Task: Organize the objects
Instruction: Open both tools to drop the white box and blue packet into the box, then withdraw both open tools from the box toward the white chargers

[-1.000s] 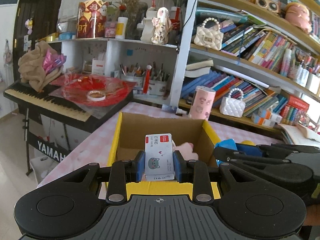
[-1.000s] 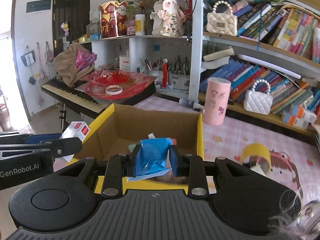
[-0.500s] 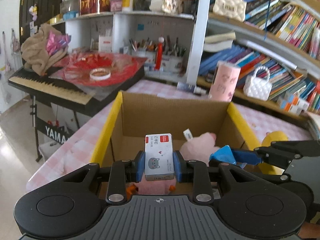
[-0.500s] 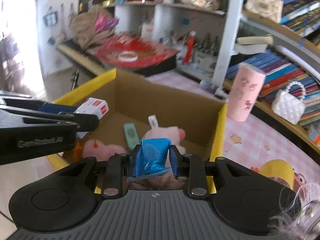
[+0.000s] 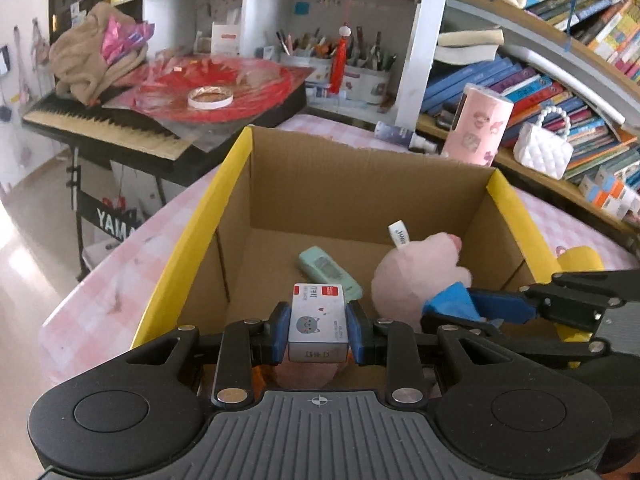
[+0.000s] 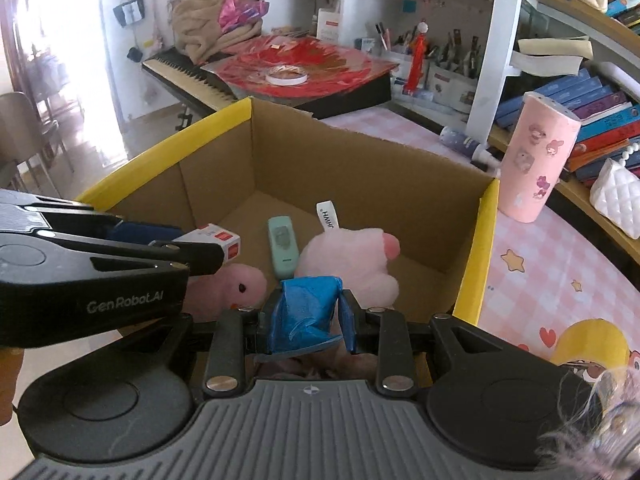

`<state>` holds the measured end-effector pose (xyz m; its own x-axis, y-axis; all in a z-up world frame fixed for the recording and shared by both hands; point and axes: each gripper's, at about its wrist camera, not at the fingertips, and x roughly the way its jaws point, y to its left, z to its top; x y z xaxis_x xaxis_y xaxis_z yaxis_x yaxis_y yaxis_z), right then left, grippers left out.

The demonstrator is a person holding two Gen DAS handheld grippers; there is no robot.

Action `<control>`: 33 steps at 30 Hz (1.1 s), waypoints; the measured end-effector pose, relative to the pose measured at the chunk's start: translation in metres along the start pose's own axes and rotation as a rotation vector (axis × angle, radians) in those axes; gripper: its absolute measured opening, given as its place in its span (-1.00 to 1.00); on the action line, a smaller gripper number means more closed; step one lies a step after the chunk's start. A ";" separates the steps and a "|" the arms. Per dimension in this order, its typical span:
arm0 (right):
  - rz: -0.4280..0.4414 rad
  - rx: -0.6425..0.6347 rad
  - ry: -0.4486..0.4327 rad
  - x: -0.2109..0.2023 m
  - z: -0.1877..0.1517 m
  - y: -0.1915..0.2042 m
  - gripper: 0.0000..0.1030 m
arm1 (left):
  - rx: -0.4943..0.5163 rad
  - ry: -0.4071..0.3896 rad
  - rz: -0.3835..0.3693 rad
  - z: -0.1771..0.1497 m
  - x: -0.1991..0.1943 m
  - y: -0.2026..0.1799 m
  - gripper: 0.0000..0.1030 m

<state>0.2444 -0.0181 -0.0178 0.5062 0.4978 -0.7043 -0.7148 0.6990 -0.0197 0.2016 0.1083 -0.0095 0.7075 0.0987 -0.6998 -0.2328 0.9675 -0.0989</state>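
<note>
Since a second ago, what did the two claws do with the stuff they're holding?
Both claws tipped downward and moved forward over the cardboard box, so its floor now shows. The left claw kept its grip on the small white box; the right claw kept the blue packet. Nothing was let go. The pink plush and mint green remote lie in the box as before.

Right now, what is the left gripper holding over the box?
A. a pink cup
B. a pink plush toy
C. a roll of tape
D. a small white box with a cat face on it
D: the left gripper has its jaws shut on a small white box with a grey cat face, held over the cardboard box; the plush toys lie inside.
</note>
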 end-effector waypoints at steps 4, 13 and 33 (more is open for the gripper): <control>-0.001 0.000 0.003 0.000 0.000 0.000 -0.47 | 0.036 -0.006 0.018 -0.003 -0.001 -0.004 -0.43; -0.059 0.026 -0.067 -0.020 -0.004 0.001 -0.02 | -0.001 -0.149 -0.004 -0.003 -0.040 0.003 0.28; -0.299 0.166 -0.205 -0.097 -0.052 0.039 0.52 | 0.005 -0.265 0.025 -0.057 -0.119 0.025 0.73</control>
<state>0.1425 -0.0653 0.0129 0.7779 0.3402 -0.5284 -0.4421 0.8938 -0.0754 0.0735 0.1077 0.0311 0.8517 0.1795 -0.4923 -0.2496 0.9650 -0.0800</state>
